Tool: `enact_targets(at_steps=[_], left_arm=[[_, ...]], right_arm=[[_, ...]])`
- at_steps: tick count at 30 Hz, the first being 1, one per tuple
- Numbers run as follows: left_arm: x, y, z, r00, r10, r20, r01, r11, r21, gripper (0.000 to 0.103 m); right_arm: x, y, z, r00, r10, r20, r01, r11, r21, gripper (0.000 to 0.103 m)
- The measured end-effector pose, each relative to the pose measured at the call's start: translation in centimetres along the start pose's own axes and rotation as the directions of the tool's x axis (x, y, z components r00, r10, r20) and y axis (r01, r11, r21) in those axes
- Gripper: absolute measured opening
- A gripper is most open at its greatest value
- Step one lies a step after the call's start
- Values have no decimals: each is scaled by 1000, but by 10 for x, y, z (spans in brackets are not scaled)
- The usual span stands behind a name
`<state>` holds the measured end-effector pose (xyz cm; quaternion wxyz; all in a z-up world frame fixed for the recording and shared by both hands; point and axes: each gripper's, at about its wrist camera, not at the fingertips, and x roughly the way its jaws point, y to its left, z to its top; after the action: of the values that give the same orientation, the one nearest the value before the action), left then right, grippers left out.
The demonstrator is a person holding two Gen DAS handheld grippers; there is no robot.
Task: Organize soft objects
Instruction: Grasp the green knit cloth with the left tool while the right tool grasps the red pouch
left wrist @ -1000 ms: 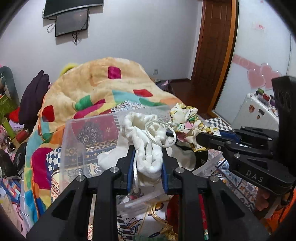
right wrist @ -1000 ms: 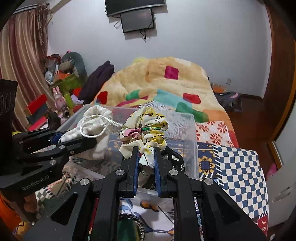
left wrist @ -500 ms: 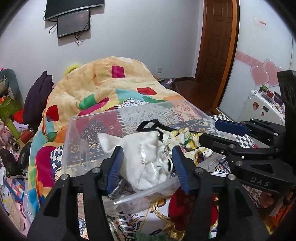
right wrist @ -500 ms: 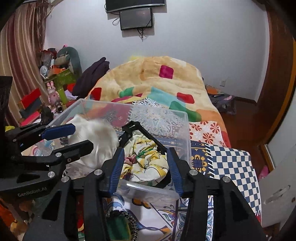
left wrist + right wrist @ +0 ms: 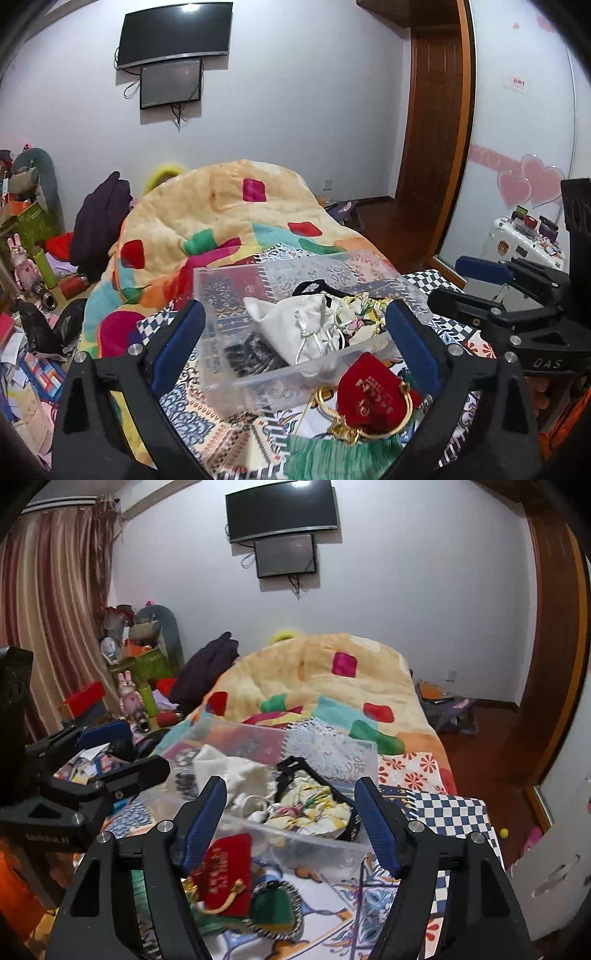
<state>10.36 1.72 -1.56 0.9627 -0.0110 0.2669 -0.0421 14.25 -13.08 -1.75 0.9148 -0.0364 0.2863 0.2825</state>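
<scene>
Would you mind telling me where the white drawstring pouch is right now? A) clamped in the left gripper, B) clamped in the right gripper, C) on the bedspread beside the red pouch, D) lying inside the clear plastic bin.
D: the white drawstring pouch lies inside the clear plastic bin next to the floral fabric, while the left gripper and right gripper both stand open and empty.

L wrist cam looks fwd along its fingers, close above the clear plastic bin [image 5: 236, 373] on the bed, facing the far wall w/ TV [image 5: 173, 33]. R wrist cam sits just beside it, same heading. Both share the bin [image 5: 295, 845], quilt [image 5: 207, 218], TV [image 5: 281, 509].
</scene>
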Motion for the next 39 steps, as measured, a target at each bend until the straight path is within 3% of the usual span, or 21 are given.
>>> enact_targets(at_steps=[5, 9, 19, 23, 24, 26, 28, 31, 34, 36, 39], left_arm=[[-11, 4, -16, 999, 21, -25, -20, 1000, 22, 101], [-8, 6, -39, 995, 27, -93, -24, 999, 36, 101], [12, 15, -94, 961, -27, -275, 28, 1000, 0, 101], [19, 14, -106, 950, -63, -305, 58, 998, -25, 100], [20, 14, -108, 949, -72, -306, 65, 997, -34, 97], [24, 14, -110, 942, -105, -318, 93, 994, -50, 80], [25, 13, -111, 943, -117, -312, 104, 993, -55, 75], [22, 10, -111, 942, -133, -307, 125, 991, -44, 51], [18, 6, -113, 945, -131, -301, 129, 991, -28, 39], [14, 6, -115, 948, -122, -294, 121, 992, -23, 37], [9, 10, -114, 956, -101, -274, 99, 995, -20, 35]], right_arm=[[0, 11, -14, 999, 36, -29, -37, 999, -10, 69], [13, 18, -28, 995, 54, -81, -55, 998, -18, 69], [55, 33, -45, 969, 100, -225, -112, 993, -43, 69], [66, 33, -50, 957, 102, -271, -117, 992, -39, 53], [68, 33, -51, 955, 105, -277, -121, 992, -39, 46], [66, 33, -52, 955, 102, -277, -119, 992, -45, 40], [63, 34, -53, 957, 90, -275, -110, 992, -59, 26], [62, 33, -53, 956, 85, -282, -107, 992, -64, 20], [57, 31, -52, 958, 81, -275, -101, 993, -59, 20], [56, 30, -51, 955, 82, -285, -100, 994, -49, 23], [59, 33, -51, 947, 94, -306, -115, 992, -51, 45]])
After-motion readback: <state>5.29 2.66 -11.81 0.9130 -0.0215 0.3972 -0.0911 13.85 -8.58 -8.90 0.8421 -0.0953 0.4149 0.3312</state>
